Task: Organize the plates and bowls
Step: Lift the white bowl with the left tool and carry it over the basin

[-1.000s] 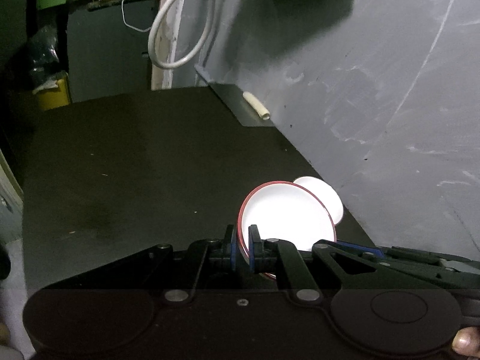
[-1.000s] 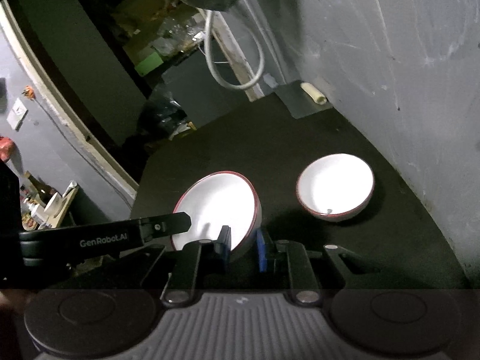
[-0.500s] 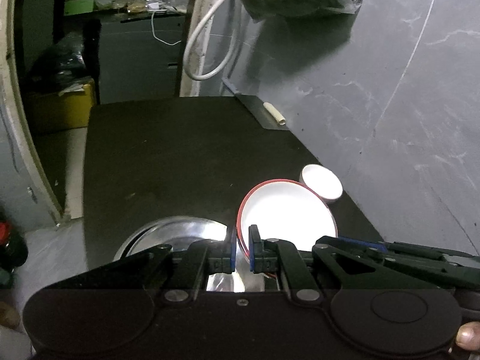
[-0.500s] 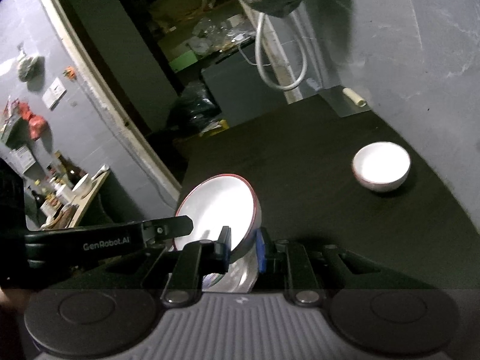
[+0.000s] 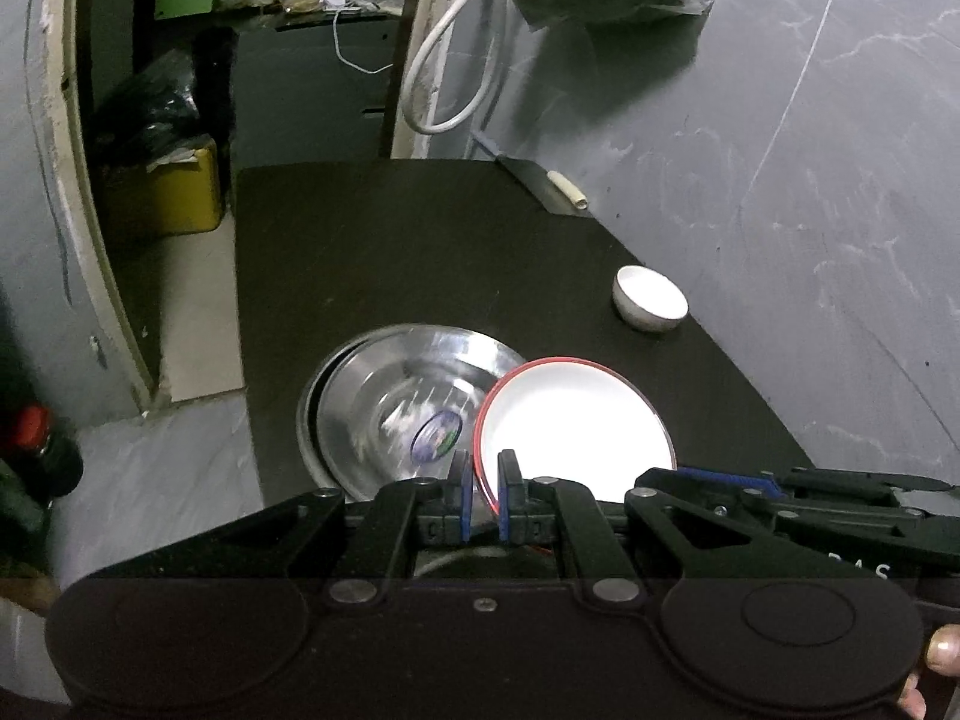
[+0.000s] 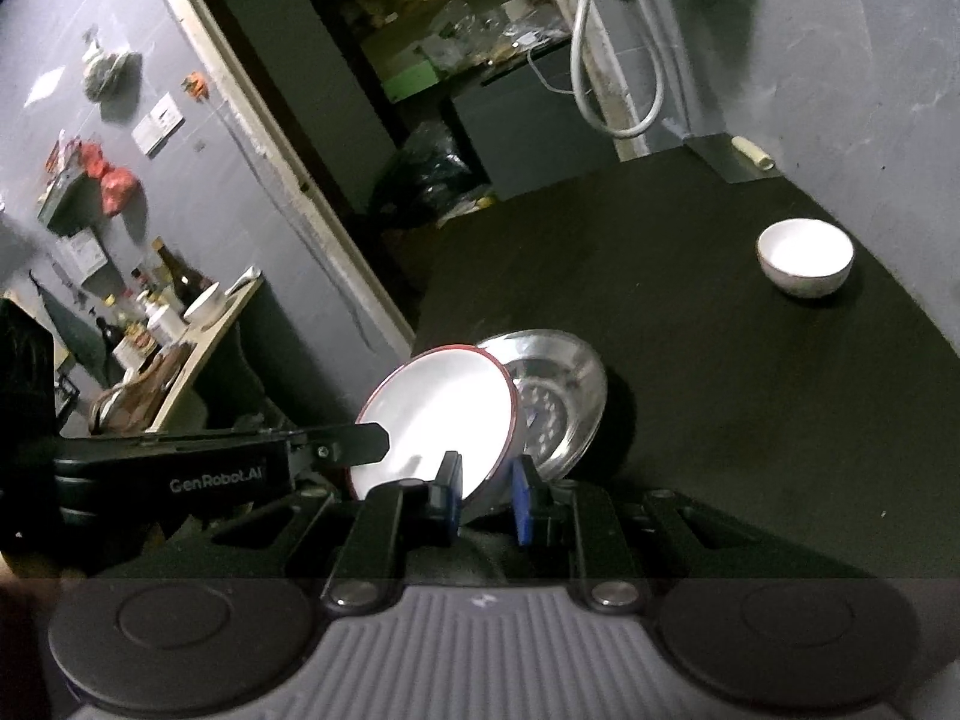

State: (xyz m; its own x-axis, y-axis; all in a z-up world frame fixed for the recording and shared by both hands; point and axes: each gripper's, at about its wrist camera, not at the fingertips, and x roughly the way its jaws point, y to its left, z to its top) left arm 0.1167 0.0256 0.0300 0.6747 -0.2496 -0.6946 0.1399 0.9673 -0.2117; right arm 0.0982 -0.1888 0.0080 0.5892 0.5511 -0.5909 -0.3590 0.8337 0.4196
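Dark tabletop point(image 5: 390, 252) carries steel plates point(image 5: 384, 402) at about 9 o'clock of the red-rimmed bowl point(image 5: 576, 426), pinched by left gripper point(image 5: 483, 495) and right gripper point(image 6: 485, 501) alike, so next likely comes lowering it onto them level.

i'm in a cramped home kitchen — steel plates point(image 5: 414, 408) just past my fingers, bottles point(image 6: 153, 300) crowding a side counter far left, cluttered shelves point(image 6: 456, 42) ahead.
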